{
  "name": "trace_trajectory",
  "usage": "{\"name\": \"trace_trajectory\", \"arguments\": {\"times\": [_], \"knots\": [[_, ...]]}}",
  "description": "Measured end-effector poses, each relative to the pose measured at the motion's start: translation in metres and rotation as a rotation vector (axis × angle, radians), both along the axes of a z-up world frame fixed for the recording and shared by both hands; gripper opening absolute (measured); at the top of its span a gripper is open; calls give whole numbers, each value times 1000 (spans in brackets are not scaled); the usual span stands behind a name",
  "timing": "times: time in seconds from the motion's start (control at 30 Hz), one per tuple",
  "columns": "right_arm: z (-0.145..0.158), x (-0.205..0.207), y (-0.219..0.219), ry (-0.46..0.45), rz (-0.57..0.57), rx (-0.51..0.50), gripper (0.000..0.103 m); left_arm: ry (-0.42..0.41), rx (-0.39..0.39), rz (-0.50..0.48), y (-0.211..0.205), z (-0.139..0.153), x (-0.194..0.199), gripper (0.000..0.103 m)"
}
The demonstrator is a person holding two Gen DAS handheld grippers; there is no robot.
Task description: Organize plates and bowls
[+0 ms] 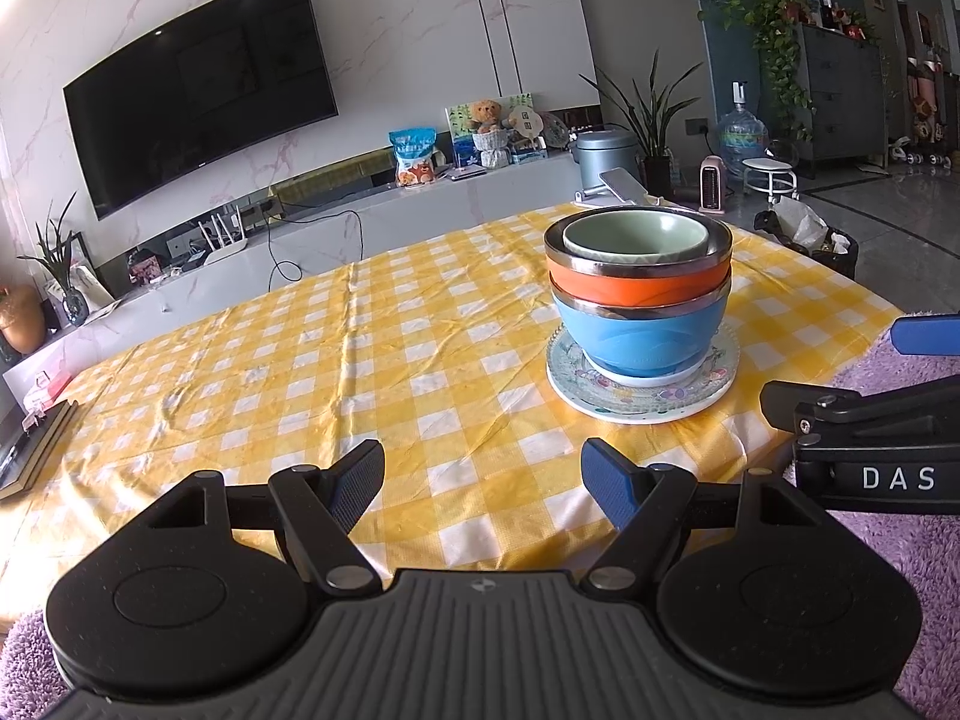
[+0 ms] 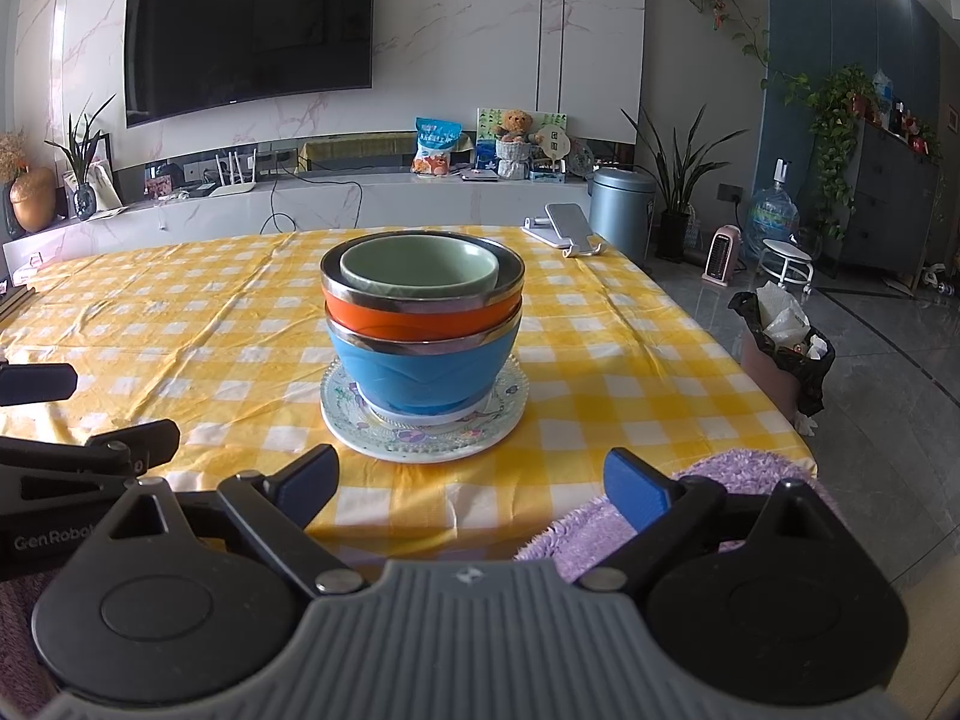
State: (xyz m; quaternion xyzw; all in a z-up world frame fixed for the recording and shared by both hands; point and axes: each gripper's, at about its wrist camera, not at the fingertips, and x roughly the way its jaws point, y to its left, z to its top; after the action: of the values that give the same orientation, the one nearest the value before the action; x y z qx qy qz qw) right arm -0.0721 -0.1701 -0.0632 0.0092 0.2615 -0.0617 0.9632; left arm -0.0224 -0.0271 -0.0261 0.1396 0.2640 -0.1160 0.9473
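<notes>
Three bowls nested on plate (image 2: 420, 435), stack looks finished.
Left gripper (image 1: 483, 477) and right gripper (image 2: 471, 483) both spread, empty, near plate, well clear so nothing tips.

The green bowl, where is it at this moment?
The green bowl sits at the top of the stack, nested in the orange bowl, near the middle of the right wrist view and right of centre in the left wrist view.

Ahead of the right gripper (image 2: 471, 489), the green bowl (image 2: 419, 267) nests upright in the orange bowl (image 2: 420, 315), which nests in the blue bowl (image 2: 420, 369). This stack of 3 stands on 2 stacked plates (image 2: 420, 438), patterned glass over white.
</notes>
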Motion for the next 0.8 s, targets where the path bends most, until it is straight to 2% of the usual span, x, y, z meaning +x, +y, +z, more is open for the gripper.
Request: {"name": "trace_trajectory", "arguments": {"times": [0.8], "knots": [[0, 0, 0, 1, 0, 0, 95, -3, 1, 1, 2, 2, -1, 88]]}}
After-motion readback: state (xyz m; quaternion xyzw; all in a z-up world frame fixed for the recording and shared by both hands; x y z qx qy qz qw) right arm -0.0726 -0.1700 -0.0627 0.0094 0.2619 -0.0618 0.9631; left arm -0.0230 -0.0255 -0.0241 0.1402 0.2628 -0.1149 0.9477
